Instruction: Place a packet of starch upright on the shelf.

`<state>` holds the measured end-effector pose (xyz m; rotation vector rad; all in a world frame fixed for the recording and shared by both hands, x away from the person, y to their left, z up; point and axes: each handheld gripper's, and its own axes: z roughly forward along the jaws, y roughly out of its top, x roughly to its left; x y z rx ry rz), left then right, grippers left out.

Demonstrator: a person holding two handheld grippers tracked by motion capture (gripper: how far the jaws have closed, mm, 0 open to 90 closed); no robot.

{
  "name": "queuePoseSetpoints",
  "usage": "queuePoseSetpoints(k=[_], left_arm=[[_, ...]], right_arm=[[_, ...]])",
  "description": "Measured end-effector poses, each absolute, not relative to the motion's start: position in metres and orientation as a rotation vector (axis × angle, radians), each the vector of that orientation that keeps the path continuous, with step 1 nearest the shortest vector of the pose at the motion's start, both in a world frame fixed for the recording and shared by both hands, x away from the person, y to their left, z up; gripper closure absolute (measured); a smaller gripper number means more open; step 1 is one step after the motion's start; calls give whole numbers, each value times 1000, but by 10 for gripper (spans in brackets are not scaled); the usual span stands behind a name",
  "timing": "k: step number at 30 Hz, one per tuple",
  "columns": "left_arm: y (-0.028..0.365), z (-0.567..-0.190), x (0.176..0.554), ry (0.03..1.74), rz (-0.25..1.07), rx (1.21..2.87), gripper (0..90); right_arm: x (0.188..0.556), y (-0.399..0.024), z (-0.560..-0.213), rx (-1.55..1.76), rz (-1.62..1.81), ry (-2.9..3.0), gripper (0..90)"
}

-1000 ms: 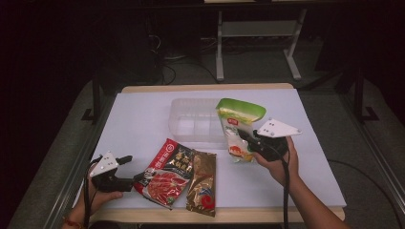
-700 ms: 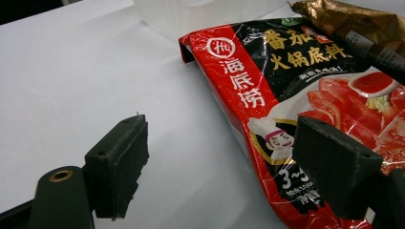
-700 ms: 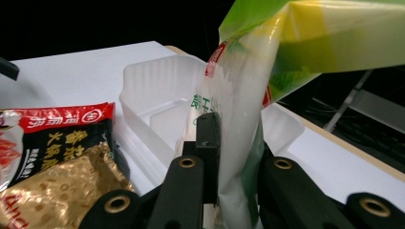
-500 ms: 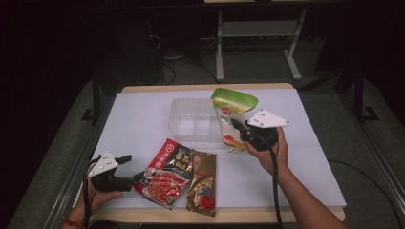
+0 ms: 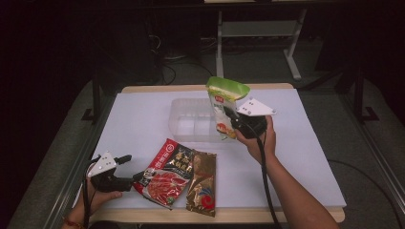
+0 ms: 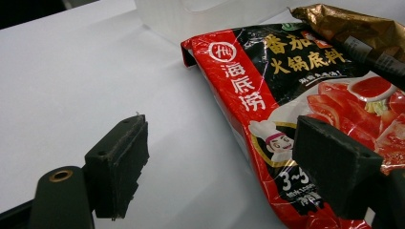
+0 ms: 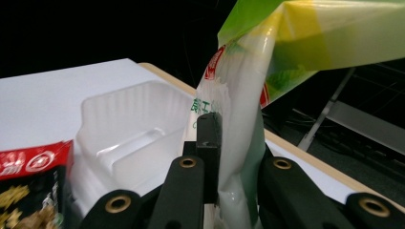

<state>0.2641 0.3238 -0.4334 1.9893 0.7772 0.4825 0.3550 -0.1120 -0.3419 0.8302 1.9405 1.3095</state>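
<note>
My right gripper [image 5: 234,125] is shut on a green and white pouch [image 5: 224,105], held upright in the air at the right edge of a clear plastic tray [image 5: 184,125]. In the right gripper view the jaws pinch the pouch [image 7: 243,138] low on its body, with the tray [image 7: 119,129] to their left. My left gripper [image 5: 125,169] rests open on the table at the front left, its jaws beside a red and black sauce packet [image 5: 167,174]. The left gripper view shows one fingertip [image 6: 334,167] over the red packet [image 6: 286,95] and the other on bare table.
A gold and brown packet [image 5: 201,183] lies next to the red one, near the front edge. The table [image 5: 133,119] has a white cover. Dark floor and a metal frame [image 5: 258,33] lie beyond the far edge.
My right gripper has carried the green pouch leftward and a little up, from right of the tray to its right edge. The left gripper has stayed put.
</note>
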Motion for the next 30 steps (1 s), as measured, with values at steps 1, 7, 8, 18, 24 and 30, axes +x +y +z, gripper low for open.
queuePoseSetpoints(k=[1,7,8,18,24,30], left_arm=[[324,-433,264,776,485,1990,192],[324,-433,264,774,483,1989,192],[324,-433,263,775,482,1989,192],[324,-434,263,775,479,1985,192],[325,-434,263,773,476,1980,192],[325,-433,263,771,479,1972,192]], right_arm=[[358,-110,-342,838,1310,1936,822],[374,-98,-339,859,1295,1909,823],[376,-97,-339,858,1291,1903,824],[399,-85,-341,904,1253,1871,825],[411,-79,-344,923,1227,1855,826],[420,-75,-345,946,1207,1836,826]])
